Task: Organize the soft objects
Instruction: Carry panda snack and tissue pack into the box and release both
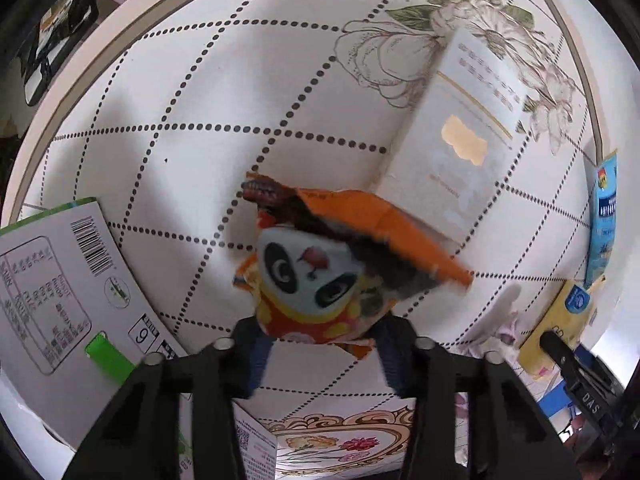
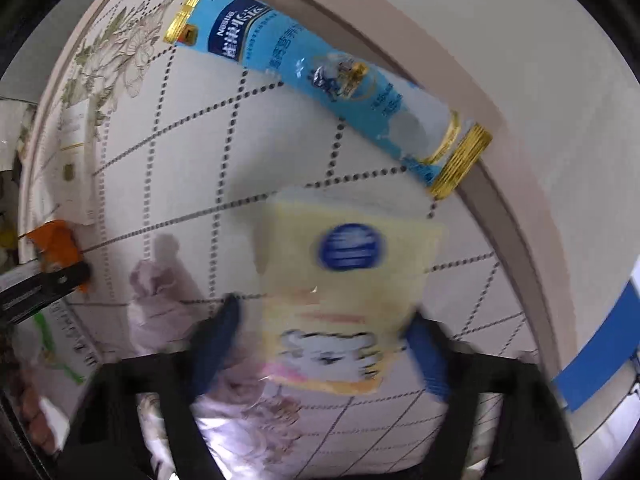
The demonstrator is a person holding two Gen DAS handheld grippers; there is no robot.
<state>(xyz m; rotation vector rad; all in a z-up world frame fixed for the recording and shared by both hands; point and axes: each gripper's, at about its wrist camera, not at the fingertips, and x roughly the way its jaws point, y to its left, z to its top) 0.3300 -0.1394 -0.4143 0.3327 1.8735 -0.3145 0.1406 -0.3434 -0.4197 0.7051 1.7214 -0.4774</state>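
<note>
Left wrist view: the tablecloth (image 1: pixel 224 92) is the largest item, white with dotted diamond lines and printed flowers. On it at left lies a white carton (image 1: pixel 60 288) printed with a barcode, a boxed panel of small print and the digit 6; its other characters are too small to read. A pale booklet (image 1: pixel 460 140) with gold lines lies at upper right. The left gripper (image 1: pixel 320 344) is clenched on an orange panda packet (image 1: pixel 320 276), its blue pads pressing both sides of the lower edge; the packet sits directly ahead of the fingers, above the cloth.

In the right wrist view, a long blue sachet (image 2: pixel 320 76) with gold ends lies diagonally by the table edge and reads "Nestle" above Chinese characters. The yellow pouch (image 2: pixel 348 276), blurred, carries a round blue badge whose text cannot be read. It sits between the blue pads of the right gripper (image 2: pixel 320 344); the right pad touches its edge, while the left pad shows a gap, so a firm grasp cannot be confirmed. A crumpled lilac cloth (image 2: pixel 160 304) lies just beside the left finger.
</note>
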